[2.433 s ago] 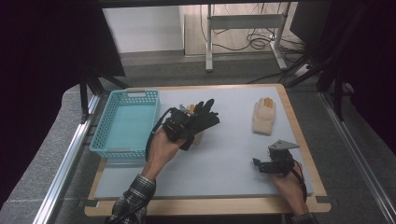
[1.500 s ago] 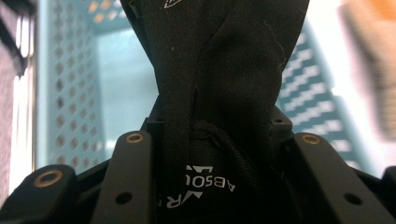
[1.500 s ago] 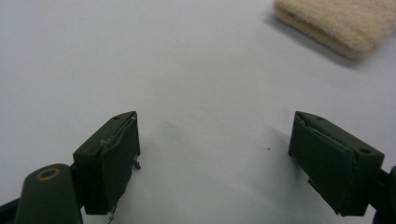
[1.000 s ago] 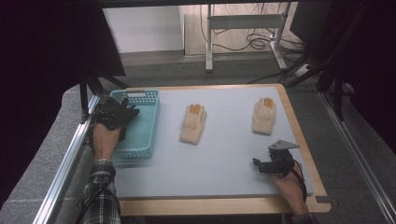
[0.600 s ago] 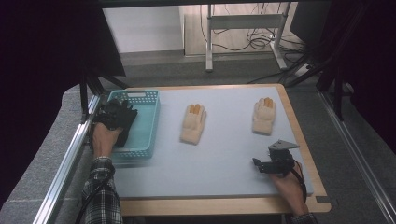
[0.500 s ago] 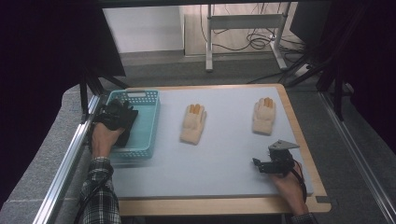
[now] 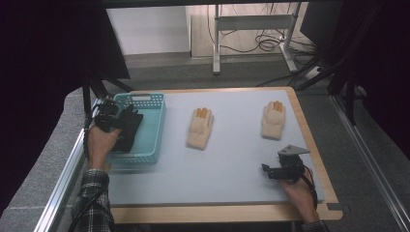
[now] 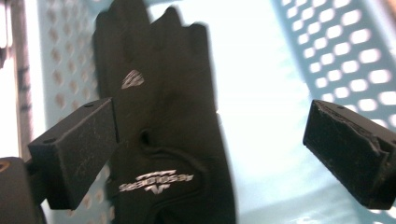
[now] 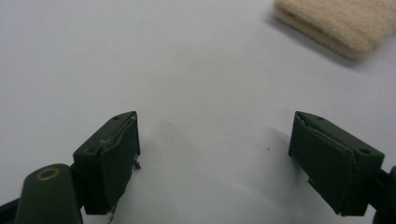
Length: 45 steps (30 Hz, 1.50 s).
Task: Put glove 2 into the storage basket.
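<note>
The left gripper [image 7: 117,123] hangs over the turquoise perforated plastic basket [image 7: 155,104] at the table's left edge. Its jaws have just been opening and stand wide apart, nothing pressed between them. The black fabric glove [image 8: 163,135] lies on the basket floor directly below, nearer the gripper's left jaw, its long axis running away from the gripper, fingers farthest. Two beige knitted gloves [image 7: 200,127] [image 7: 273,119] lie on the grey table [image 7: 232,164]. The right gripper [image 7: 276,170], jaws spread and empty, is nearer the right-hand one.
</note>
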Motion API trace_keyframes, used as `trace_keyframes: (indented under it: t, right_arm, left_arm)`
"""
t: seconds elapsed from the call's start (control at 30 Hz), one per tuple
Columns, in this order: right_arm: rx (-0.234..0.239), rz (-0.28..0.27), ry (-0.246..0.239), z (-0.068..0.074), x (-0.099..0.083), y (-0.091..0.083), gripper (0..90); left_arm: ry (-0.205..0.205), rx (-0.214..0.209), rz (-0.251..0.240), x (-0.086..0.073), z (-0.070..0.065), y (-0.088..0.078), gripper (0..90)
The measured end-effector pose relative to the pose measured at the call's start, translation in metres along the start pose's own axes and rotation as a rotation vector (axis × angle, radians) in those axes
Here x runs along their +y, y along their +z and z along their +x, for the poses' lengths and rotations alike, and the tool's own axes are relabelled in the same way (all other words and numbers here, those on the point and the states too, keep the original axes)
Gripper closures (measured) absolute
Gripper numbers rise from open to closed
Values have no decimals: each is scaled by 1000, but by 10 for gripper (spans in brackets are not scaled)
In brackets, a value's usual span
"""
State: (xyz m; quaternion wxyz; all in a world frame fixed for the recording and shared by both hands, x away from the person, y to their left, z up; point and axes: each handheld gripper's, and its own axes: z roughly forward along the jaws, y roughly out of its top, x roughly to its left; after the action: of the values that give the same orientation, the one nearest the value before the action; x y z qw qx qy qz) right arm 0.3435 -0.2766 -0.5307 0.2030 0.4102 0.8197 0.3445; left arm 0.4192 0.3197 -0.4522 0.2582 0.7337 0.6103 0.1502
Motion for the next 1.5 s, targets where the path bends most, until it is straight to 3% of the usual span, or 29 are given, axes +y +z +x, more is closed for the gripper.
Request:
trace_keyframes:
  t: [0.23,0.3,0.33,0.4,0.43,0.47,0.5,0.57,0.73,0.8,0.87,0.93,1.03,1.13,1.2,1.23,1.27,1.5]
  right_arm:
    - [0,0,-1,0,0,0,159]
    - [0,0,-1,0,0,0,159]
    - [0,0,-1,0,0,0,159]
    - [0,0,-1,0,0,0,159]
    - [0,0,-1,0,0,0,159]
    - [0,0,-1,0,0,0,159]
    - [-1,0,-1,0,0,0,159]
    - [0,0,-1,0,0,0,159]
    - [-1,0,0,0,0,0,159]
    - [-1,0,0,0,0,0,159]
    - [-1,1,1,0,0,0,159]
    - [-1,0,-1,0,0,0,159]
    - [-1,0,-1,0,0,0,159]
    - [-1,0,-1,0,0,0,159]
    - [-1,0,-1,0,0,0,159]
    - [-1,0,-2,0,0,0,159]
    - [-1,0,-2,0,0,0,159]
    - [0,0,-1,0,0,0,159]
  left_arm:
    - [73,-106,-83,2,-34,-9,43]
    - [133,-151,-119,2,-56,-14,44]
    - [133,-151,-119,2,-56,-14,44]
    - [177,-175,-146,1,-72,-16,44]
    - [223,-190,-159,0,-89,-19,44]
    - [223,-190,-159,0,-89,-19,45]
    - [248,-209,-144,-1,-104,-20,50]
    - [257,-219,-133,-1,-112,-19,60]
    - [279,-295,-157,-5,-141,-16,75]
    - [313,-323,-152,-12,-157,-10,85]
    - [324,-329,-148,-14,-161,-9,96]
    - [348,-334,-152,-22,-174,-3,108]
    - [401,-287,-143,-30,-192,10,185]
    - [408,-284,-142,-32,-198,17,238]
    - [407,-300,-138,-33,-203,24,321]
    - [408,-310,-134,-32,-206,27,407]
    - [410,-318,-132,-31,-209,31,407]
    - [415,-306,-110,-16,-231,62,603]
